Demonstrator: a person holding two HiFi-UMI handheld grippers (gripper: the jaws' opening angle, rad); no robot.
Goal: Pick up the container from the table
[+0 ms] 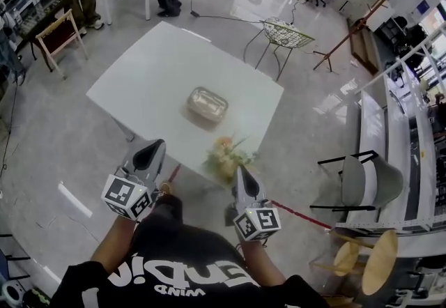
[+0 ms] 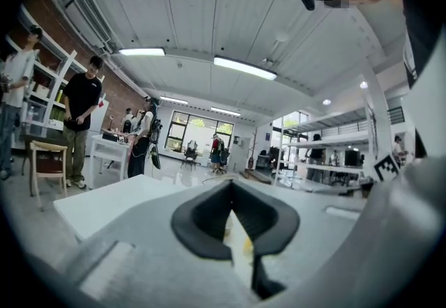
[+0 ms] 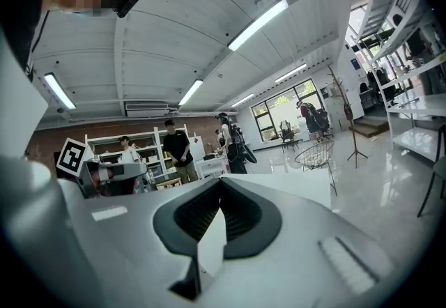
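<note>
The container (image 1: 207, 104) lies near the middle of the white table (image 1: 150, 73), alone on its part of the surface and well apart from both grippers, which hang before the near edge of the table. The left gripper (image 1: 152, 153) has its jaws pressed together with nothing between them, and its own view shows the same (image 2: 232, 188). The right gripper (image 1: 242, 178) is also closed and empty (image 3: 219, 188). The first risk, I think, is that a closed gripper arrives at the container and only pushes it across the smooth table instead of taking it, so the jaws must be opened before the reach. The second risk is the bunch of flowers (image 1: 226, 155) at the near edge, between the right gripper and the container. A straight approach from that side can knock it over or off the table. The container also looks glossy with rounded corners, so a shallow grip on its rim may slip.
</note>
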